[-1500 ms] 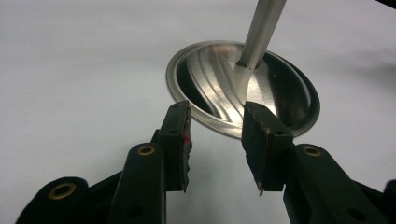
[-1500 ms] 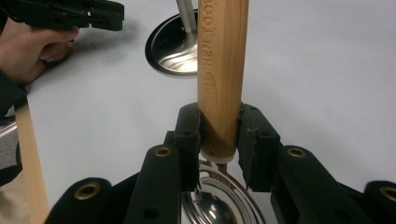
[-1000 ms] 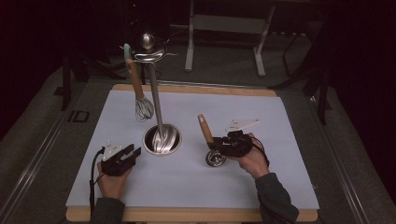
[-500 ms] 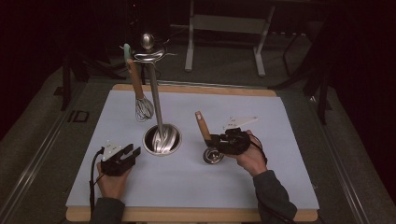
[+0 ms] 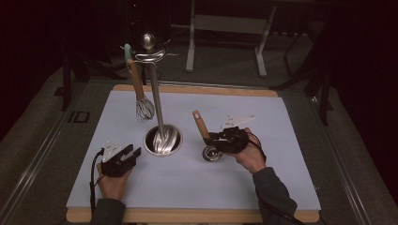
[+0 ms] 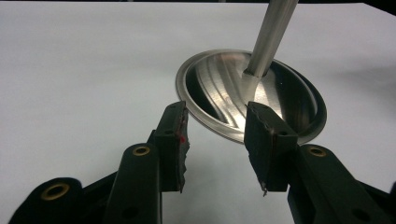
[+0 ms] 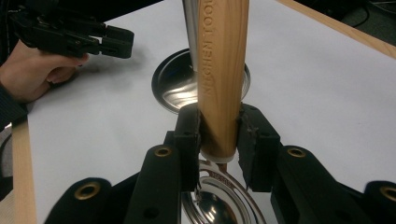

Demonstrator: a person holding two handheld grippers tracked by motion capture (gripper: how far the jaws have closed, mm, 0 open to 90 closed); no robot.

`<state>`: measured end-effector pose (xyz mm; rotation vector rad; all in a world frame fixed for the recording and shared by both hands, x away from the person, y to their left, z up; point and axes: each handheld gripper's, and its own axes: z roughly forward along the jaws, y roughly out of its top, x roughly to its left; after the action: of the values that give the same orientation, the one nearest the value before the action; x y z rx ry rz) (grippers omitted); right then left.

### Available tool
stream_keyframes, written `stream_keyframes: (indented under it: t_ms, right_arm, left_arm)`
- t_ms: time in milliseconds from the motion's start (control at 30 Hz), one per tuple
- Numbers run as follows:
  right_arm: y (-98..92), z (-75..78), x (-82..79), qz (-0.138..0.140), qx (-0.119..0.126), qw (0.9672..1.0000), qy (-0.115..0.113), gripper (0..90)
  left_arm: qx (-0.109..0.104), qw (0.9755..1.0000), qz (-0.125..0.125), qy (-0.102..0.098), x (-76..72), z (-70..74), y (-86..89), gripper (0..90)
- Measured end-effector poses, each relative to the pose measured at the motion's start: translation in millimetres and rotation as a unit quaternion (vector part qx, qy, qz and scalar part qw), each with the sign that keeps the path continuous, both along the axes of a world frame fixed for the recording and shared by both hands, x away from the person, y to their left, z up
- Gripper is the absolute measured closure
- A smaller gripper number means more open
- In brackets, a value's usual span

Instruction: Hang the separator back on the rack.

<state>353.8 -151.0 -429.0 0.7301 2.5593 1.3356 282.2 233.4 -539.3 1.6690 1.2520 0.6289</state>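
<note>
The wooden-handled ladle (image 5: 205, 132) sits clamped in my right gripper (image 5: 217, 139). In the right gripper view its fingers (image 7: 189, 128) press on both sides of the pale wooden handle (image 7: 221, 79), low down where the wood meets the metal. The handle rises steeply and leans a little to the left in the high view, while the shiny steel bowl (image 5: 212, 153) of the ladle rests on the white mat (image 5: 281, 154), just beside my right hand (image 5: 248, 154).

Just to the left of the bowl stands the utensil stand (image 5: 157, 103) — a round steel base (image 5: 163, 139) with a slim upright pole topped by a ball. A whisk (image 5: 140, 89) with a wooden handle hangs from the stand's top, its wire head down near the mat on the pole's left side.

My left gripper (image 5: 127, 153) lies low on the mat just left of the base. Its jaws have just been opening; the fingers (image 6: 173, 140) stand well apart with nothing between them, and in the left gripper view they point at the near rim of the base without touching it.

The mat covers most of the wooden desk (image 5: 187, 216), whose edge shows along the near and far sides.
</note>
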Motion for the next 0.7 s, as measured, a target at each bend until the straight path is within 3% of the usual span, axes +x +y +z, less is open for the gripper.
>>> stream_keyframes:
  t_ms: [433, 700]
  right_arm:
    - [4.0, 8.3, 8.1, 0.005, -0.005, 0.9997, -0.025, 70.7]
    - [2.7, 15.0, 11.3, 0.009, 0.009, 0.9992, -0.038, 70.7]
  left_arm:
    - [-0.002, 1.0000, 0.002, 0.000, -0.1, 0.0, 0.3, 59.4]
    - [-0.002, 1.0000, 0.002, -0.001, -0.2, 0.0, 0.3, 59.6]
